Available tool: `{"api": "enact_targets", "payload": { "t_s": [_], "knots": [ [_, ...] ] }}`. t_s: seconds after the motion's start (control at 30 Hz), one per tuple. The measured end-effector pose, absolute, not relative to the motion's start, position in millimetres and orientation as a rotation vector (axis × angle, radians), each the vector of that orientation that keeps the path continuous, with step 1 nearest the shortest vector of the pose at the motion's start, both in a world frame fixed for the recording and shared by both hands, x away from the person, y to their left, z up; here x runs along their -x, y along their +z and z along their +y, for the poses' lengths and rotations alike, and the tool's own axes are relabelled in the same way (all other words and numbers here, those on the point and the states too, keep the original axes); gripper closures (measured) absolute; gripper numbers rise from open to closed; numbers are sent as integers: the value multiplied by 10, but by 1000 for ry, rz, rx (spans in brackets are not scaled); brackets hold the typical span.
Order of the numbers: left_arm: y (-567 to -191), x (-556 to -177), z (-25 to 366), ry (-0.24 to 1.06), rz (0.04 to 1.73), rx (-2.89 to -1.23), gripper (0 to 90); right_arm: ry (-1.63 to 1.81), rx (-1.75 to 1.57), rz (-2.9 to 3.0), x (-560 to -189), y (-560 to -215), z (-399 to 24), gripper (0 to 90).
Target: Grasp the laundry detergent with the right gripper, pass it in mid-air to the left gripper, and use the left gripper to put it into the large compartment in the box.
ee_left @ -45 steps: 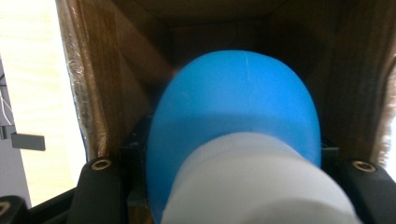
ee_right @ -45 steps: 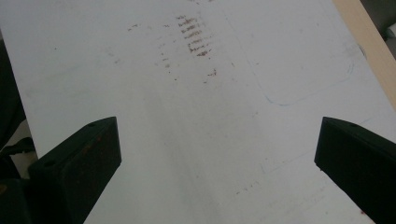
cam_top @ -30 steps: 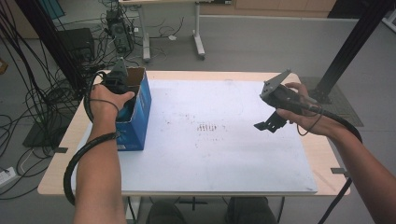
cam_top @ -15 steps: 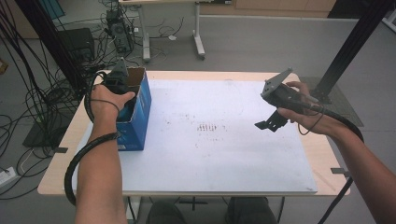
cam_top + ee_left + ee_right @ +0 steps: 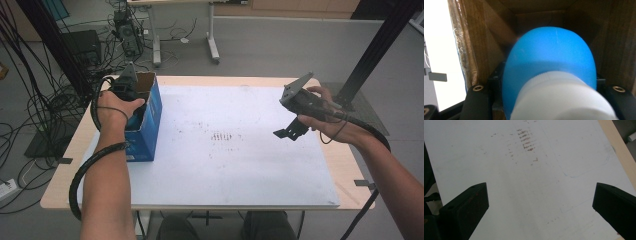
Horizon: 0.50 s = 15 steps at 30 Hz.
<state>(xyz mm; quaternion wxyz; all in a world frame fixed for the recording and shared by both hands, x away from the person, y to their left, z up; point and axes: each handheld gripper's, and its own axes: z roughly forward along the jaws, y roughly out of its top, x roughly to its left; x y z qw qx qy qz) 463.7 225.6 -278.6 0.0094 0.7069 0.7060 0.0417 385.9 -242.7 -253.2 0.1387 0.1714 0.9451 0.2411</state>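
Staying in the box (image 5: 147, 125), left gripper (image 5: 125, 90) grips blue-white bottle (image 5: 549, 75); right gripper (image 5: 290, 131) unmoved, fingers wide.

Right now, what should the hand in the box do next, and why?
Probably lift the left gripper straight up. Its jaws look shut on the blue bottle, deep between the walls of the cardboard box, so up seems the free way out.

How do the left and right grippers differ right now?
The left gripper is down in the blue box, jaws shut on a blue-and-white object; the right gripper hangs above the white sheet, jaws wide apart and empty. Both are hand-held and trail black cables.
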Motion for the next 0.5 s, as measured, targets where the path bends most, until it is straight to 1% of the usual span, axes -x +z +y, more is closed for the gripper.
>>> {"api": "enact_targets", "payload": {
  "t_s": [0.5],
  "knots": [
    [-2787,-4636,2254,133,2207,-2208,374,692,-495,2731,-3856,-2527,-2439,4]
  ]
}}
